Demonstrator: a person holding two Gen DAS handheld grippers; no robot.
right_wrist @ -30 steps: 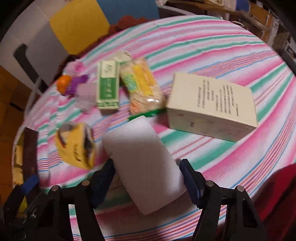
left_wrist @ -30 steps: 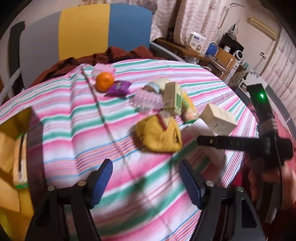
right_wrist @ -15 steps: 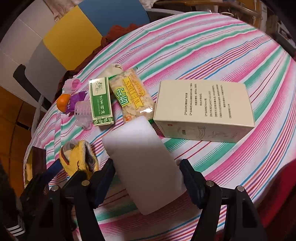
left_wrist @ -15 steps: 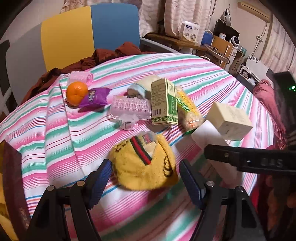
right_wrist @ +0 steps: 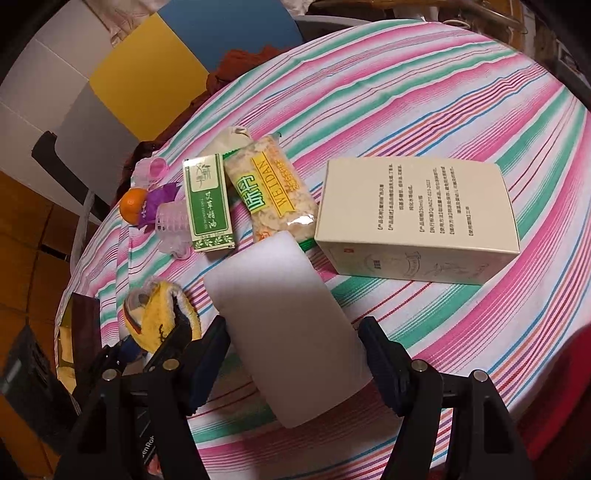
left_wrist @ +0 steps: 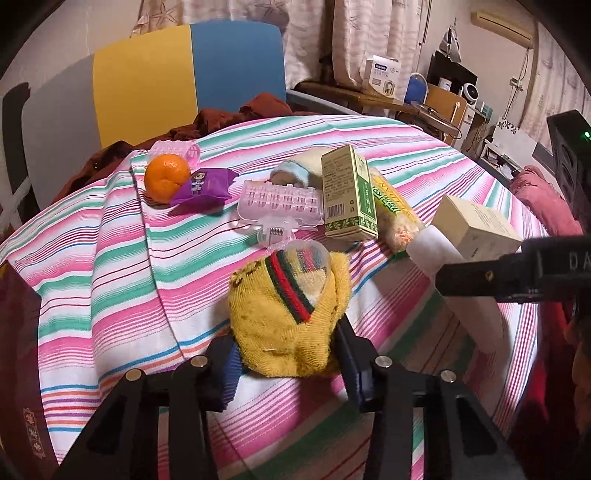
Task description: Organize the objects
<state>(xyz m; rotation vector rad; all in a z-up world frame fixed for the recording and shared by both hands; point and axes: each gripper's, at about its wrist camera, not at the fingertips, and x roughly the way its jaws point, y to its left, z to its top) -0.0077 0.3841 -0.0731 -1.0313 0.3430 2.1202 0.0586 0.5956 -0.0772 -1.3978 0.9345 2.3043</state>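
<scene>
Two pink rollers, one orange

1. Chair with grey, yellow and blue panels sits behind the table.
2. Brown-red cloth bunched up on its seat.
3. Patterned curtains and a cluttered desk farther back.

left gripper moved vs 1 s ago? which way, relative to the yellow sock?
Yes. The left gripper came forward and down toward the yellow sock; its jaws have just been closing and now pinch the sock's near end, where earlier they stood wide apart, short of it.
</scene>
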